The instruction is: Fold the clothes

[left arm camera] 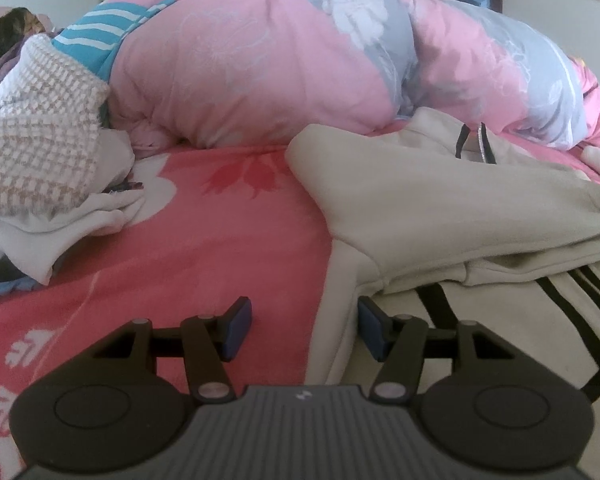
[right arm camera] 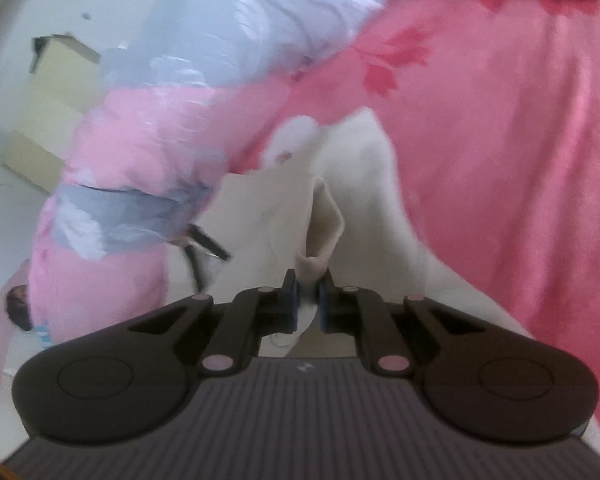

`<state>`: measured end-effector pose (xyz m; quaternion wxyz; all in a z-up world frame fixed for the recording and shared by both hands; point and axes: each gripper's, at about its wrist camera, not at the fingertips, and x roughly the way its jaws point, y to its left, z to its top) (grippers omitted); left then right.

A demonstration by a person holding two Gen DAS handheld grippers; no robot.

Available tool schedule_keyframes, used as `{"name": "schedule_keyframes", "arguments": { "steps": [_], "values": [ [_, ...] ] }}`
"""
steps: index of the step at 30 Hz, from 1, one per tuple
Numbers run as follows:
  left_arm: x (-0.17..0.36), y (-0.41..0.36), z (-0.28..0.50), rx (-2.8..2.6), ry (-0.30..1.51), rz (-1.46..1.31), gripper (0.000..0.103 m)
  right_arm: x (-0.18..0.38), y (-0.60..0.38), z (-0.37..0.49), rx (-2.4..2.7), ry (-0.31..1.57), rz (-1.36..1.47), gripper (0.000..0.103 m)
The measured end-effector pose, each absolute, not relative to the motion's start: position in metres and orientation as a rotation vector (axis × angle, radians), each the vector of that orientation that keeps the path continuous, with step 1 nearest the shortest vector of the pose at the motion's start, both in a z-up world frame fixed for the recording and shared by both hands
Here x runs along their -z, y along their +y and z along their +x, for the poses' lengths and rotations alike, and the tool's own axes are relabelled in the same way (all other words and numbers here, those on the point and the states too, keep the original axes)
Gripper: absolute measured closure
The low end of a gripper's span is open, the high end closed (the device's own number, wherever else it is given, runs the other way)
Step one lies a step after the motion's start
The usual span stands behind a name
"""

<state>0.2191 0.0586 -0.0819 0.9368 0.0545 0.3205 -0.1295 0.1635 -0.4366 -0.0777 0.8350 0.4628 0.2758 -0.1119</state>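
Right hand-held gripper (right arm camera: pixel 308 300) pinches the beige garment's (right arm camera: pixel 324 208) fold to lift it; left hand-held gripper (left arm camera: pixel 305 330) spread, straddling its hem on the bed (left arm camera: pixel 220 248).

left wrist — low over bedspread (left arm camera: pixel 220 240) | right wrist — close, tilted | shared: beige garment (left arm camera: pixel 440 208)

beige garment (left arm camera: pixel 440 208): soft matt cloth, fleecy, with smooth black stripes
bed blanket (left arm camera: pixel 220 232): plush pink cloth, short nap, faint sheen
quilt (left arm camera: pixel 268 64): smooth thin cloth, slightly glossy, puffy
checked throw (left arm camera: pixel 32 128): rough, nubbly woven cloth
left tool (left arm camera: pixel 305 330): matt black plastic, ribbed grey body, dull blue rubbery pads (left arm camera: pixel 242 328)
right tool (right arm camera: pixel 308 300): same matt plastic
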Motion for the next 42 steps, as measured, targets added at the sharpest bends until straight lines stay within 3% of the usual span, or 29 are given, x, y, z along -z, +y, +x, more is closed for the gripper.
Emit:
{"name": "schedule_keyframes", "arguments": {
  "steps": [20,23,30,35,42],
  "values": [
    [0.086,0.059,0.219,0.267,0.649,0.108,0.043,0.098,-0.441,0.143,0.207,0.573,0.979,0.096],
    [0.084,0.060,0.218,0.273,0.647,0.103,0.042,0.091,-0.449,0.131,0.216,0.565,0.999,0.085],
    [0.045,0.069,0.209,0.288,0.568,0.025,0.038,0.052,-0.457,0.100,0.266,0.521,0.919,0.079],
    [0.031,0.040,0.227,0.290,0.547,0.105,0.037,0.017,-0.415,0.140,0.097,0.506,0.802,0.079],
    [0.076,0.030,0.260,0.256,0.670,0.120,0.038,0.014,-0.300,0.228,-0.154,0.636,0.459,0.079]
  ]
}}
